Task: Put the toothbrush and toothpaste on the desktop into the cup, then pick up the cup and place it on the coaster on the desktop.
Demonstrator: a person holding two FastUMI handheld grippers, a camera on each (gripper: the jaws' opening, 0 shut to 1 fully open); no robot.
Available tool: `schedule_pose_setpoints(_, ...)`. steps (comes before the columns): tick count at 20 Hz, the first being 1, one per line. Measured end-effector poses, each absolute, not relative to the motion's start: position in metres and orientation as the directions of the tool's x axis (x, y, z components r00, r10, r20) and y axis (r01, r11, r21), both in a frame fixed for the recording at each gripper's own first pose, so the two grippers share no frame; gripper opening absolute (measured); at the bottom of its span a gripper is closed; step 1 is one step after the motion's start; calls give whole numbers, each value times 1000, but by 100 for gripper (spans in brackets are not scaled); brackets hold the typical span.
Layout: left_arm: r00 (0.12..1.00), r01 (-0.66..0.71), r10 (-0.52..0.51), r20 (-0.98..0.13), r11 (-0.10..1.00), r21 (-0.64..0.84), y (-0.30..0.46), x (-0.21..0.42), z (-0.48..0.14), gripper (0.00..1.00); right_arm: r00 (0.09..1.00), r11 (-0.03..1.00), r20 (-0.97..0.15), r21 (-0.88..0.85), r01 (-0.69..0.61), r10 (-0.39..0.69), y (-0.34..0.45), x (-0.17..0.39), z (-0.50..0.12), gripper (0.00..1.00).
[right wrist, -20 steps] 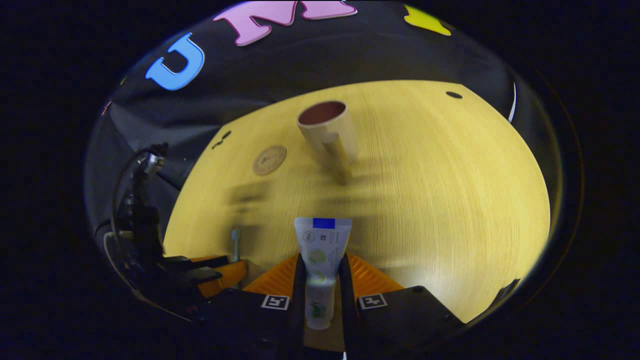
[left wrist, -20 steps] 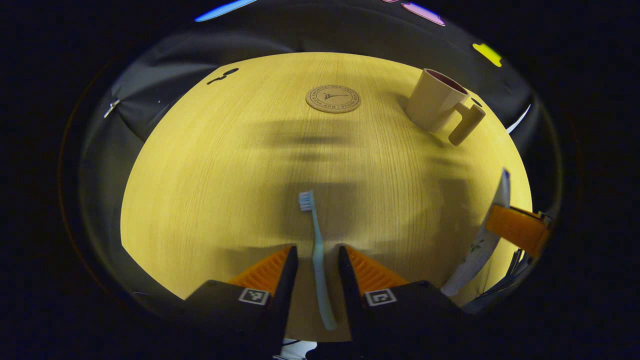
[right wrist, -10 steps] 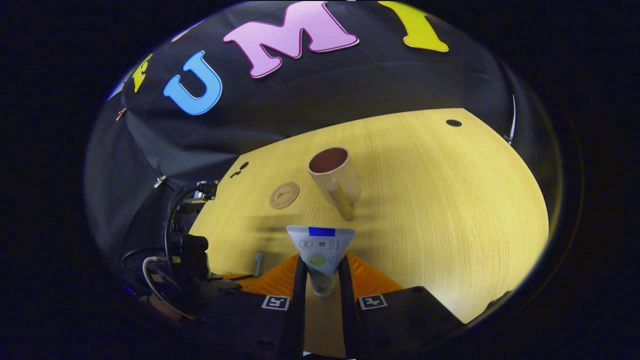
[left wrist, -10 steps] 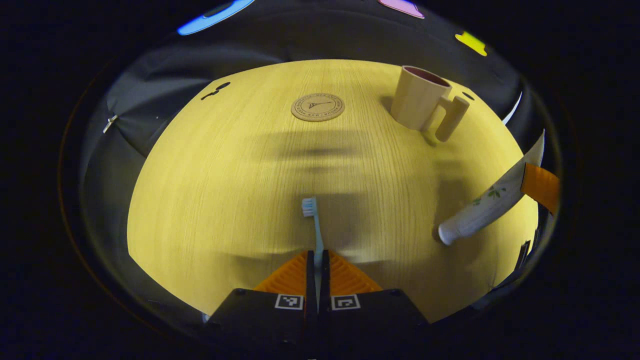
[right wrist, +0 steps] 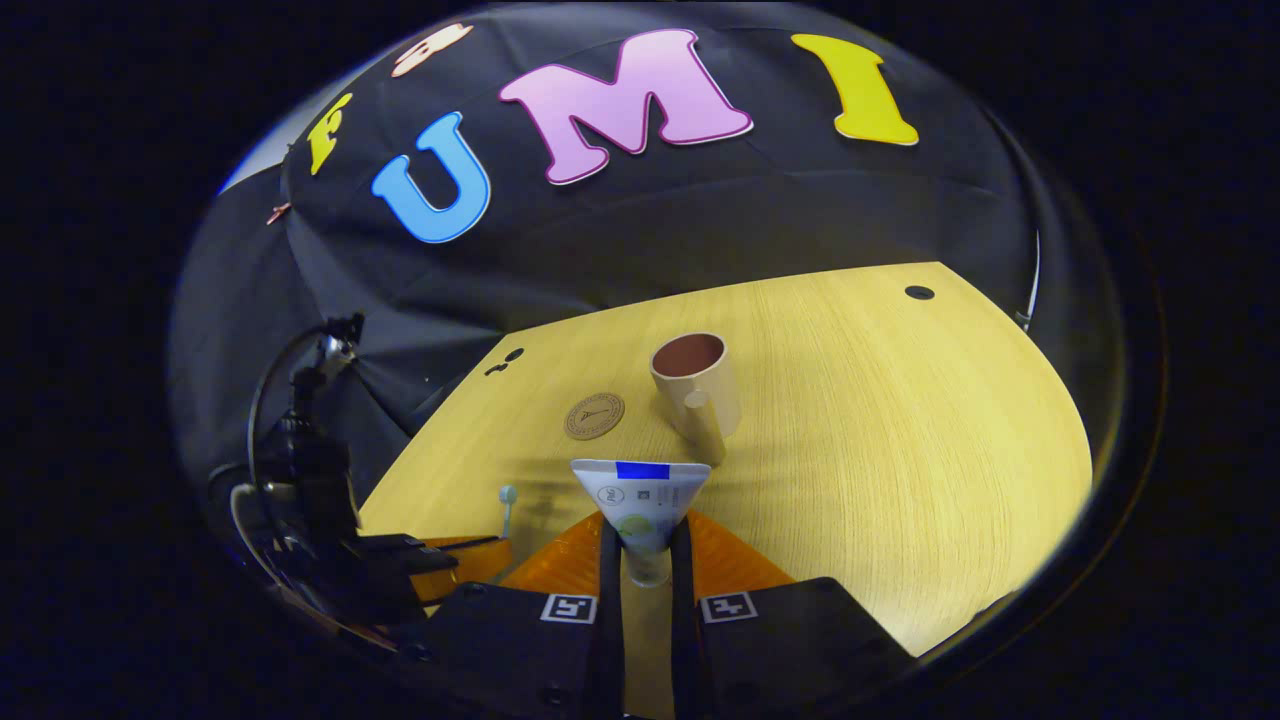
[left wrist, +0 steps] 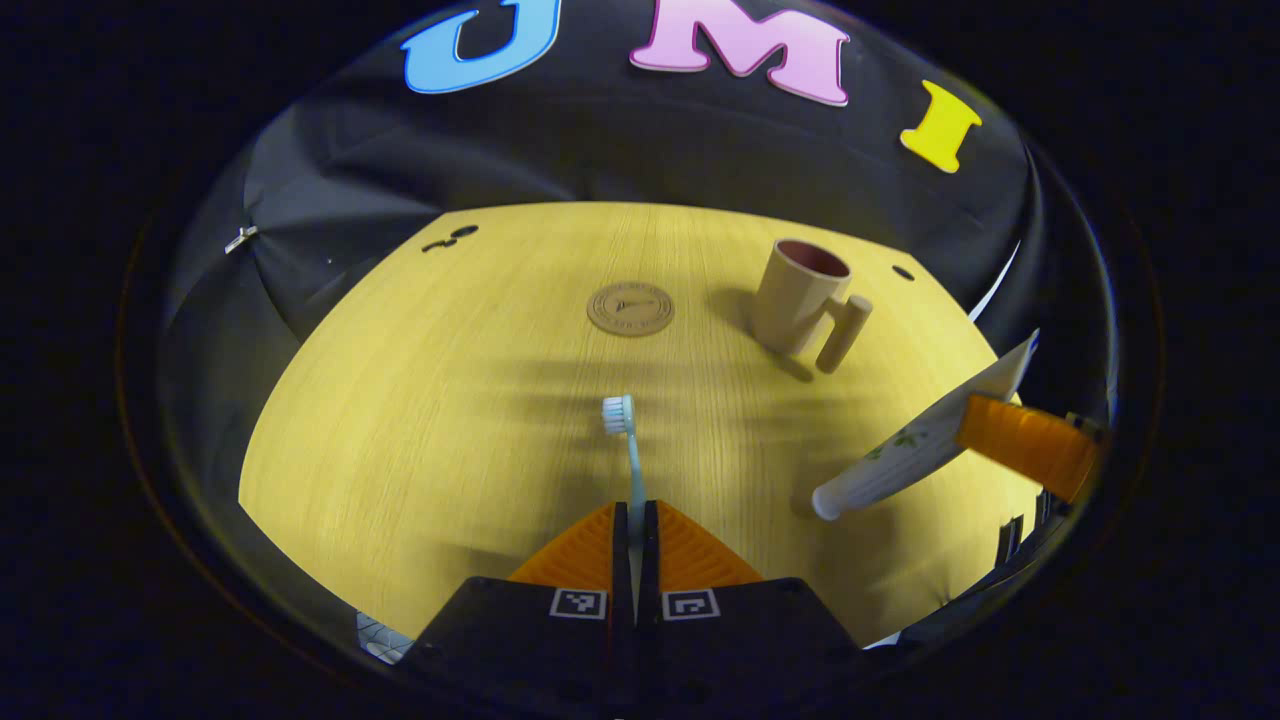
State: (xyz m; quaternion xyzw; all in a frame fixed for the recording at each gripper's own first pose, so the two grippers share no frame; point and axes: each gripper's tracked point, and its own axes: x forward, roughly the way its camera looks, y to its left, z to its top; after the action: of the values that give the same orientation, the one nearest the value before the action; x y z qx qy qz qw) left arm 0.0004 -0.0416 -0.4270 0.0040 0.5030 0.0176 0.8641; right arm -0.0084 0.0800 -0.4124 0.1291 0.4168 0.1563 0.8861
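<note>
Since 1.0 s ago: left gripper [left wrist: 635,515] went from fingers apart astride the pale blue plastic toothbrush [left wrist: 628,450] to clamped on its handle, and both tools have risen off the yellow wood-grain desktop [left wrist: 400,420]. Judgement: both pickups done; carry to the cup is next.

Left gripper view: toothbrush runs straight up from the closed fingers at bottom centre, bristle head uppermost, mid-frame. Beige handled cup [left wrist: 800,310], empty, sits upper right of centre, well apart from the brush head; round brown coaster [left wrist: 630,308] just left of the cup.

Right gripper view: right gripper [right wrist: 645,545] squeezed on the white toothpaste tube [right wrist: 640,500], crimped end up, bottom centre. Cup [right wrist: 697,395] stands directly above it in frame, near; coaster [right wrist: 594,415] to its left.
</note>
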Motion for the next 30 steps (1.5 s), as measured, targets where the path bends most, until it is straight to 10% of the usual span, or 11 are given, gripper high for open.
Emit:
schedule_pose_setpoints(14,856,29,-92,-508,991,-130,-80,63,-254,6,754,912,-524,323,-254,396,70,42,-287,22)
schedule_pose_setpoints(30,907,-23,-46,-419,987,-159,-72,81,-211,6,784,927,-497,234,-293,373,69,192,-330,22)
